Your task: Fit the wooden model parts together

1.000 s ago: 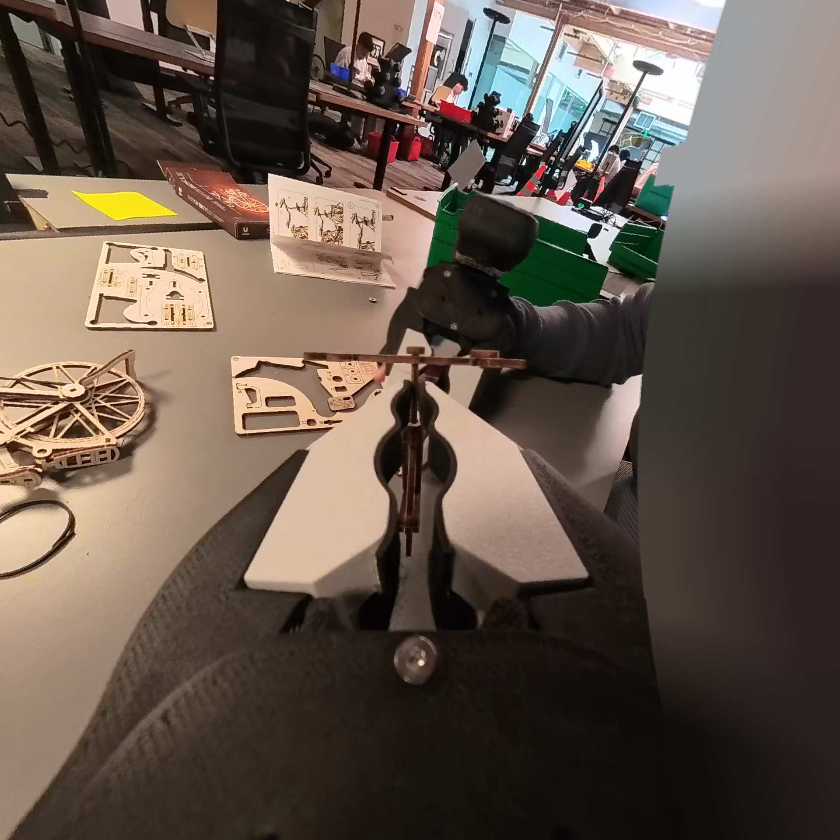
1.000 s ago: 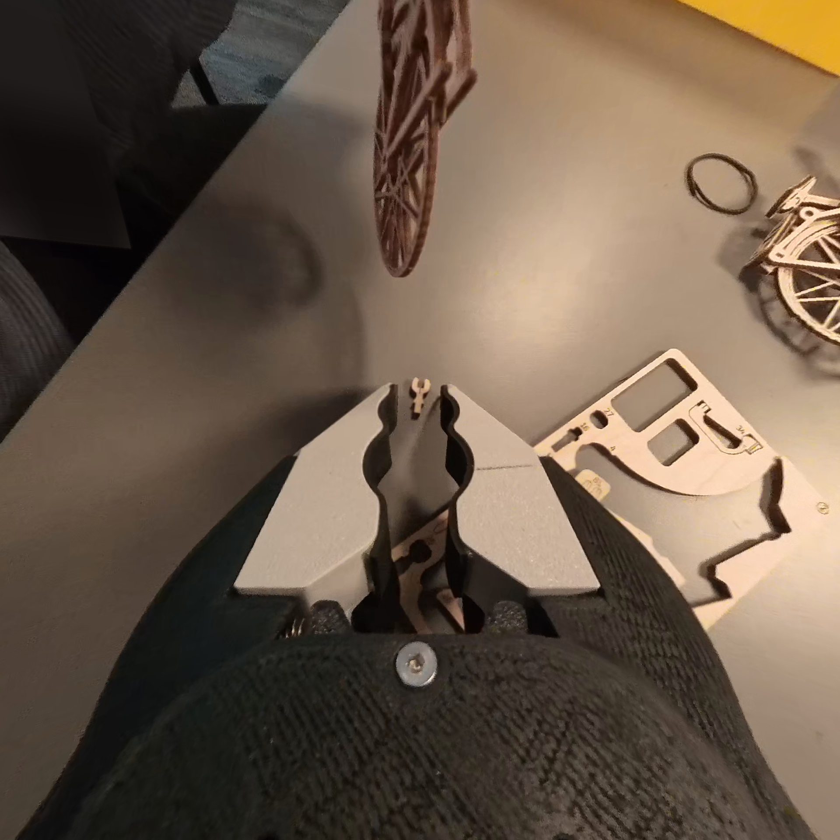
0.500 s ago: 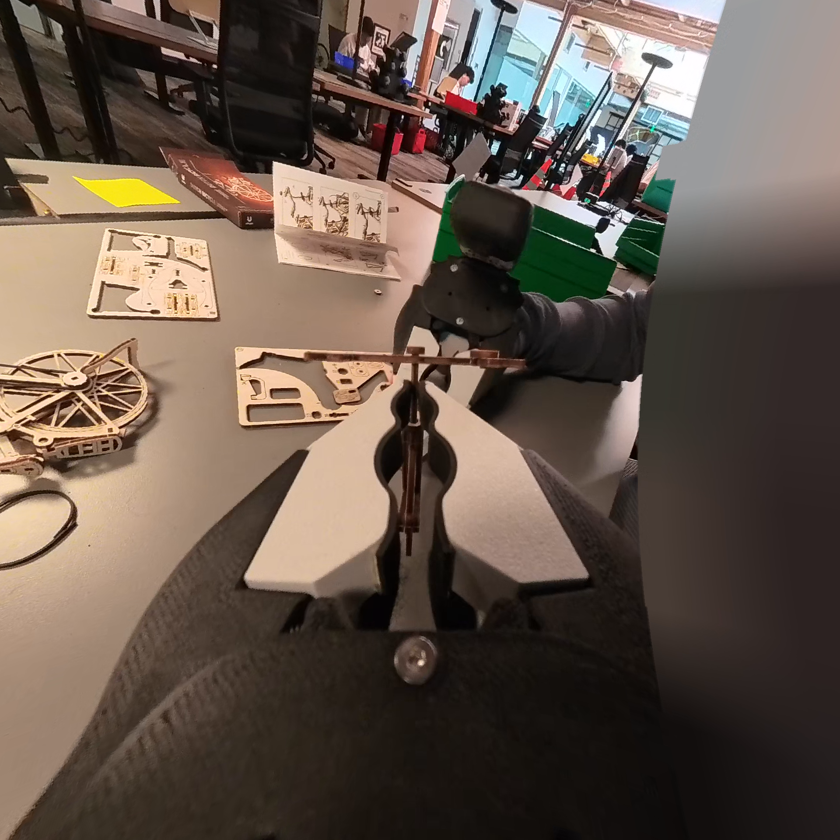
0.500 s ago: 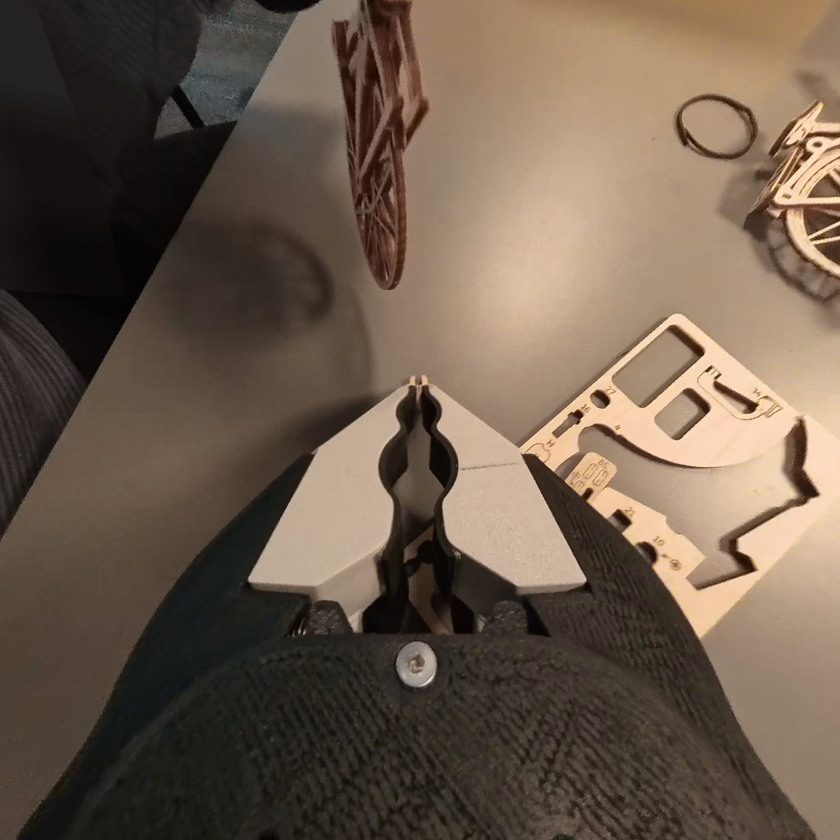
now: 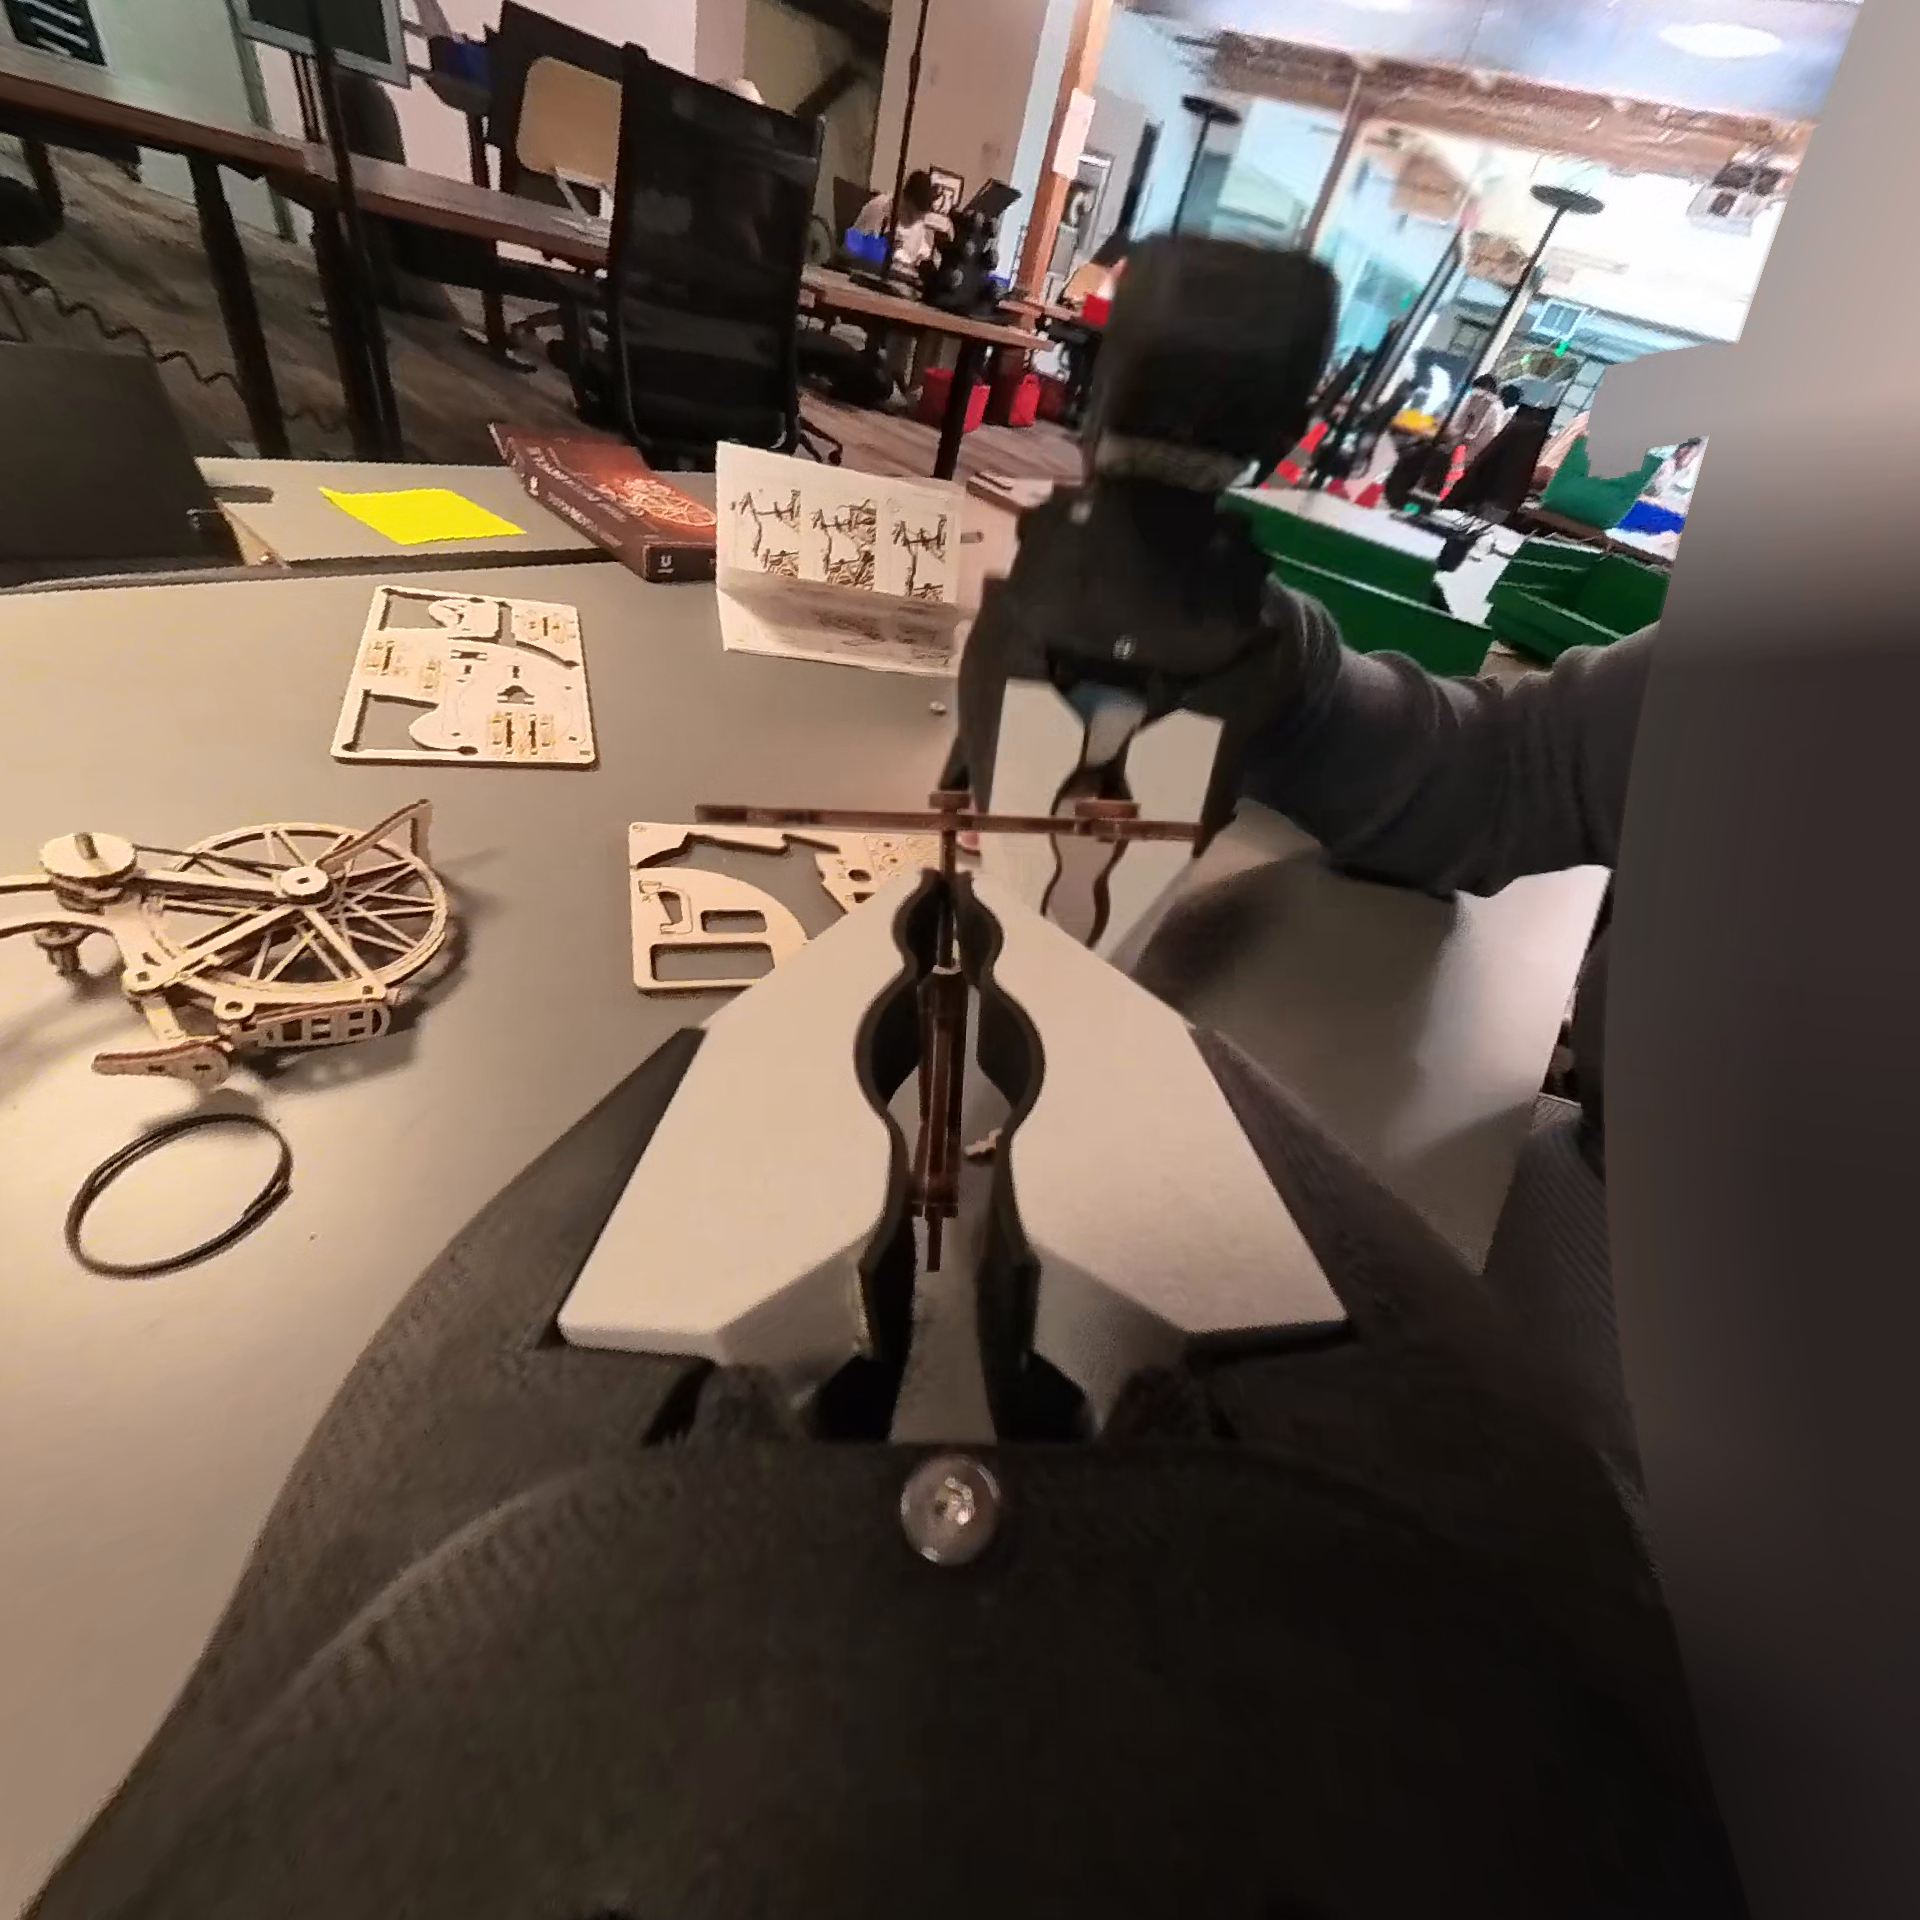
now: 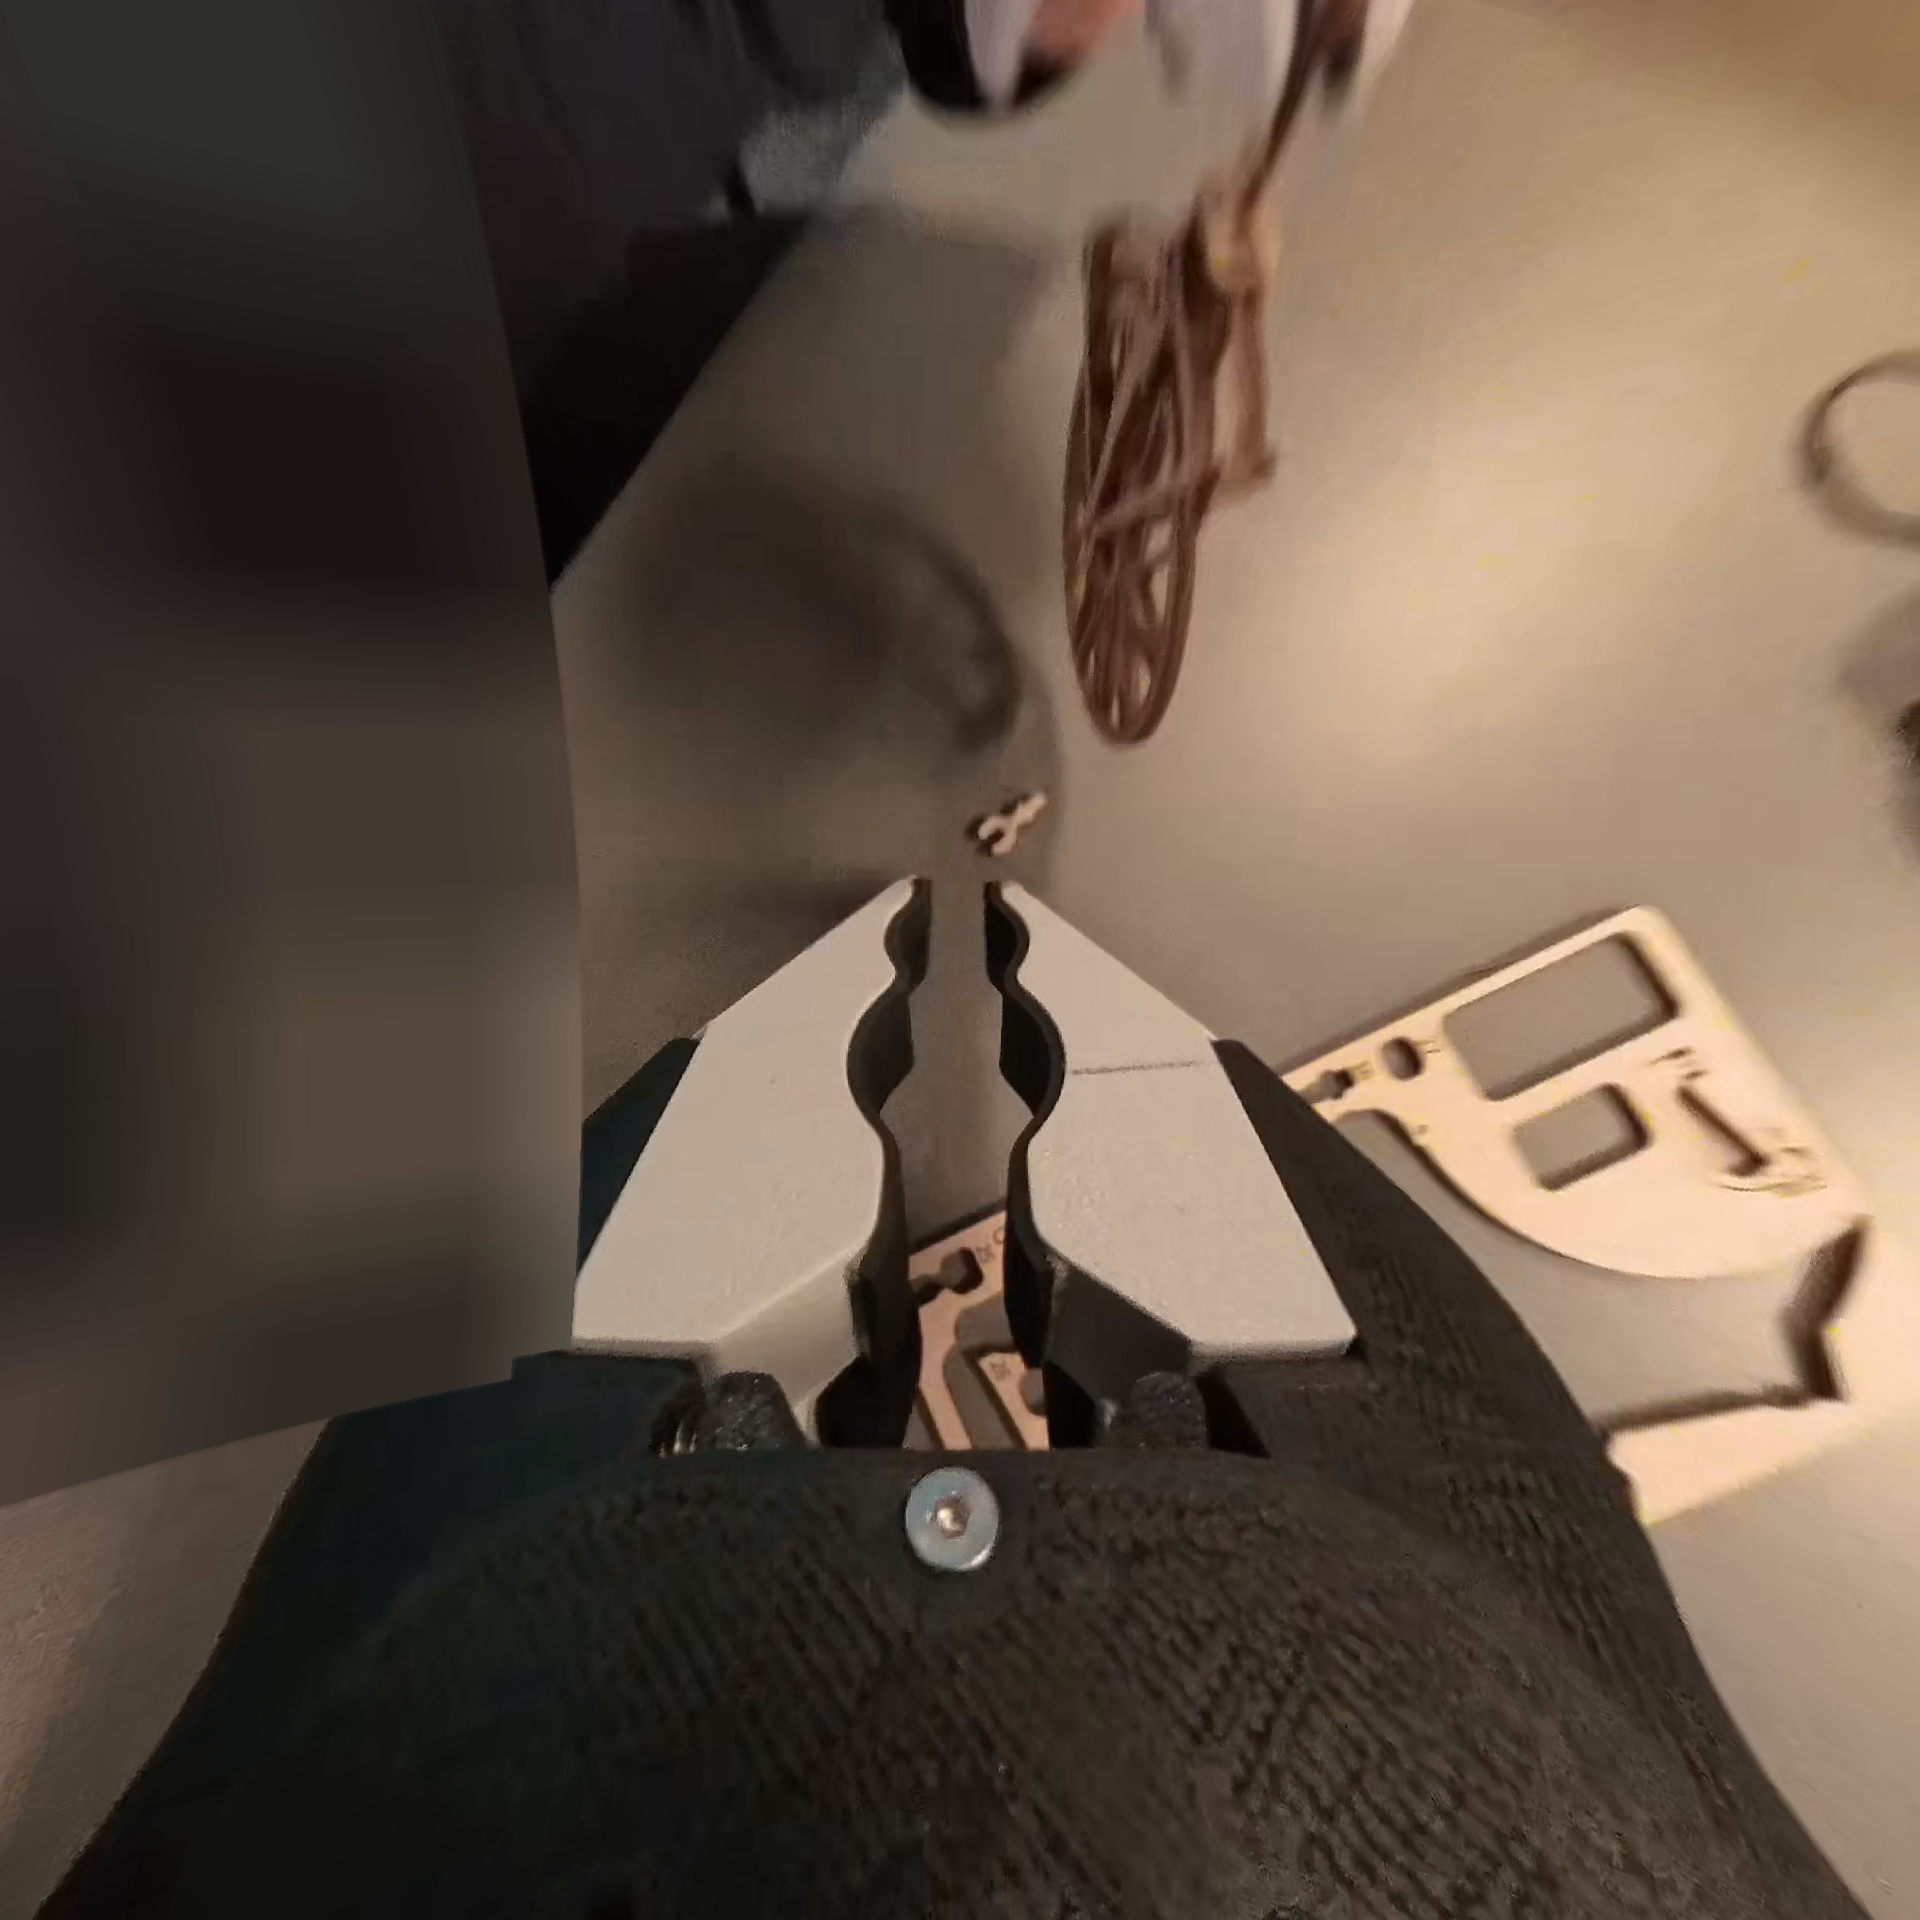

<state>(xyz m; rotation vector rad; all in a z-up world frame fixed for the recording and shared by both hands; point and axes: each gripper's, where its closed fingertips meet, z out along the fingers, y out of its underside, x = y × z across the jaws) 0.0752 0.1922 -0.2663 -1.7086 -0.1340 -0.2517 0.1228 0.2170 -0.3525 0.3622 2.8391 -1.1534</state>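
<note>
An open-plan office or lab. Past the grey table [image 5: 260, 1351] stand rows of long desks [image 5: 436, 203], a black mesh chair [image 5: 707, 270], floor lamps [image 5: 1558, 208] and green crates [image 5: 1382, 603], with people working at a far desk [image 5: 914, 223] (too distant to tell at what). Exposed wooden beams [image 5: 1455, 73] run under the ceiling, and carpet [image 5: 135, 343] covers the floor.

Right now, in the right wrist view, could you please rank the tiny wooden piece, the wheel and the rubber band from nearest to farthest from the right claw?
1. Tiny piece, just beyond the right claw.
2. Wheel, held ahead, slightly right.
3. Rubber band, far right.
</note>
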